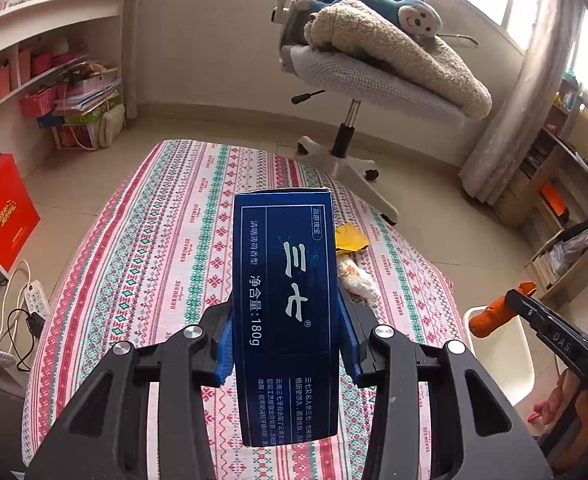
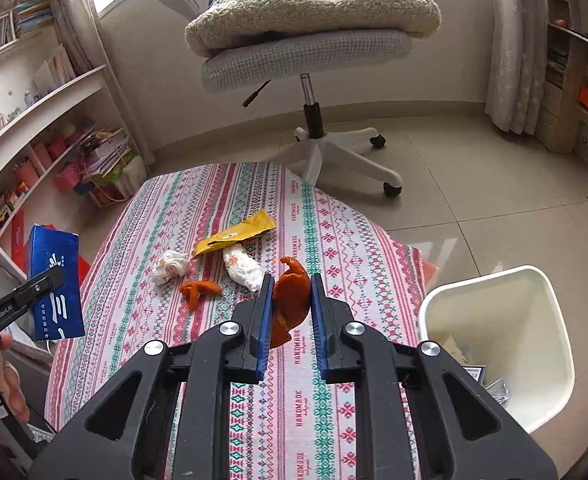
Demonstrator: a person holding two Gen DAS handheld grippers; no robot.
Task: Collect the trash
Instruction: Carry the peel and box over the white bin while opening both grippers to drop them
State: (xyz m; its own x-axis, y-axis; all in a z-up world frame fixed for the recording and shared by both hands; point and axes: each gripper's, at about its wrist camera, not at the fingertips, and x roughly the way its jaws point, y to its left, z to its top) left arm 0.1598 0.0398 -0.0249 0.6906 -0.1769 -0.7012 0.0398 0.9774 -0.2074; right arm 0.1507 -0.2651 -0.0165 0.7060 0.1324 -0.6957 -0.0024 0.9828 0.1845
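My left gripper (image 1: pixel 286 320) is shut on a dark blue toothpaste box (image 1: pixel 286 312), held above the patterned table; the box also shows at the left of the right wrist view (image 2: pixel 56 280). My right gripper (image 2: pixel 292 304) is shut on a piece of orange peel (image 2: pixel 292 300), seen from the left wrist view (image 1: pixel 493 316) above the bin. On the table lie a yellow wrapper (image 2: pixel 236 234), two crumpled white tissues (image 2: pixel 170 266) (image 2: pixel 244 270) and another orange peel (image 2: pixel 200 290). A white trash bin (image 2: pixel 493 300) stands right of the table.
The table has a striped patterned cloth (image 2: pixel 333 240). A grey swivel chair (image 2: pixel 305 56) with a blanket and plush monkey stands behind it. Shelves (image 2: pixel 34 120) line the left wall, more shelves the right. A red box (image 1: pixel 2 212) and power strip are on the floor at left.
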